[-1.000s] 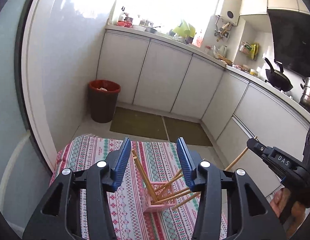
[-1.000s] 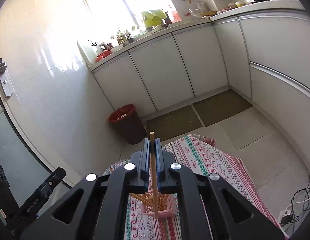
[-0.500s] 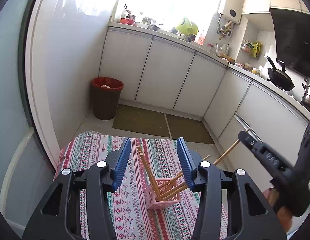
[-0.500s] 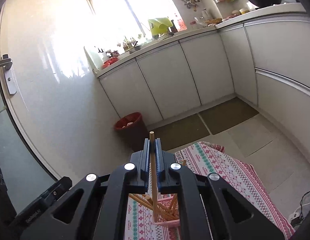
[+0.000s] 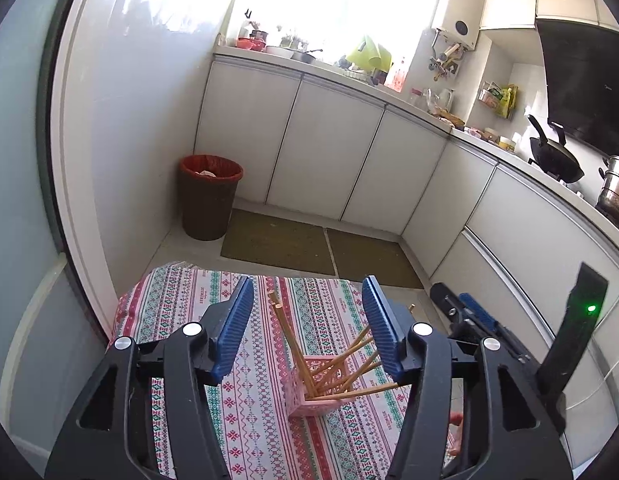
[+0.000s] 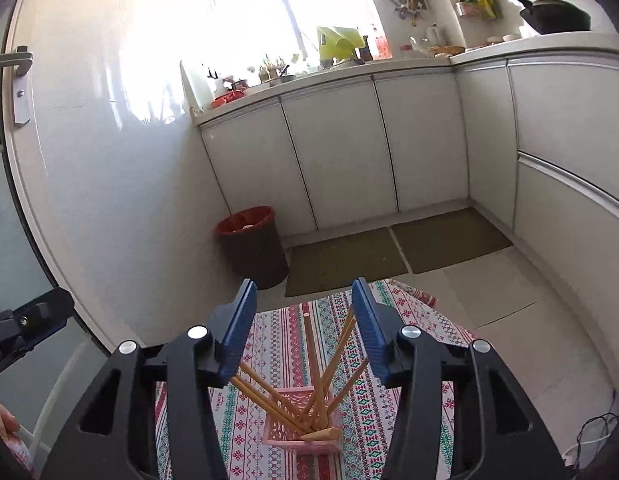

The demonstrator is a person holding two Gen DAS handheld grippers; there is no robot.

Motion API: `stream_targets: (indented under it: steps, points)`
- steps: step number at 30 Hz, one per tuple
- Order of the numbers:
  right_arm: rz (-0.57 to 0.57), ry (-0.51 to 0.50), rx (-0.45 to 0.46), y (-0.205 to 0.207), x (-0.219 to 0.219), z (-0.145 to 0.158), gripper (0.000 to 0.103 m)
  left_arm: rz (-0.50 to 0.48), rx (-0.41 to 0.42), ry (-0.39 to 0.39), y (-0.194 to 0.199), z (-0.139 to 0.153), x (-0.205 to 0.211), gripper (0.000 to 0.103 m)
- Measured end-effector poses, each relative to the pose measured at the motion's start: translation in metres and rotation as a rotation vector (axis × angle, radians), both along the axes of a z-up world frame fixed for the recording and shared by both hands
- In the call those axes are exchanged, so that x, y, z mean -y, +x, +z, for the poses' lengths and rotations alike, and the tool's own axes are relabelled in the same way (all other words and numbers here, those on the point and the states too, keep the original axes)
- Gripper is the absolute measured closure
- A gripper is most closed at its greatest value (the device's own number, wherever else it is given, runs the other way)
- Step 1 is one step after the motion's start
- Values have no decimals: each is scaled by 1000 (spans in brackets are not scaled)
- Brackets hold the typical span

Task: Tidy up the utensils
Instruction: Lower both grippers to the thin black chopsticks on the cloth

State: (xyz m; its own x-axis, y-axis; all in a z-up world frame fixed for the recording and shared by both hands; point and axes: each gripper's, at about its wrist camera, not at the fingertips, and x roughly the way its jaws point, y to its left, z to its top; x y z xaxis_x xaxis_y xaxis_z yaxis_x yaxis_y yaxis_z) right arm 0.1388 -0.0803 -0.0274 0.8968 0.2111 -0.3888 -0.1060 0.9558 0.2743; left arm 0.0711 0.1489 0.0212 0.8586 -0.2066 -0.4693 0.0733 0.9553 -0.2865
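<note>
The black left gripper with blue ribbed finger pads (image 5: pixel 307 328) is held with its jaws spread wide, nothing between them. The matching black right gripper with blue pads (image 6: pixel 303 330) is also spread wide and grips nothing. Off its left side the other gripper's tip shows.

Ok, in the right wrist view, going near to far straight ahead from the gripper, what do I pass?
Right gripper → pink holder with chopsticks → patterned tablecloth → floor mats → white cabinets → countertop → window.
</note>
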Motion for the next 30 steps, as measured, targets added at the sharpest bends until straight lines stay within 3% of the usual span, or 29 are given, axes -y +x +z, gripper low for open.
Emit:
stream_targets:
  steps: [3, 8, 11, 14, 17, 19, 22, 30]
  points:
    - [-1, 35, 2, -10, 9, 11, 39, -23, -10, 6, 2, -1, 6, 46]
    - [-43, 12, 6, -33, 29, 24, 22, -65, -48, 70, 2, -11, 28, 28]
    - [-88, -19, -44, -47, 48, 18, 15, -104, -150, 128, 6, -32, 42, 19]
    - [-125, -77, -168, -54, 65, -7, 13, -209, -354, 218, 12, -75, 58, 15]
    - [-119, -132, -409, -56, 83, -58, 12, -326, -543, 307, 11, -128, 80, 14]
    - [-101, -140, -592, -58, 95, -98, 12, -382, -617, 402, 6, -160, 98, 14]
    - [-88, -154, -789, -65, 105, -143, 12, -478, -682, 487, -10, -195, 123, 14]
    - [-117, -179, -910, -84, 133, -174, 12, -621, -760, 654, -27, -255, 182, 13]
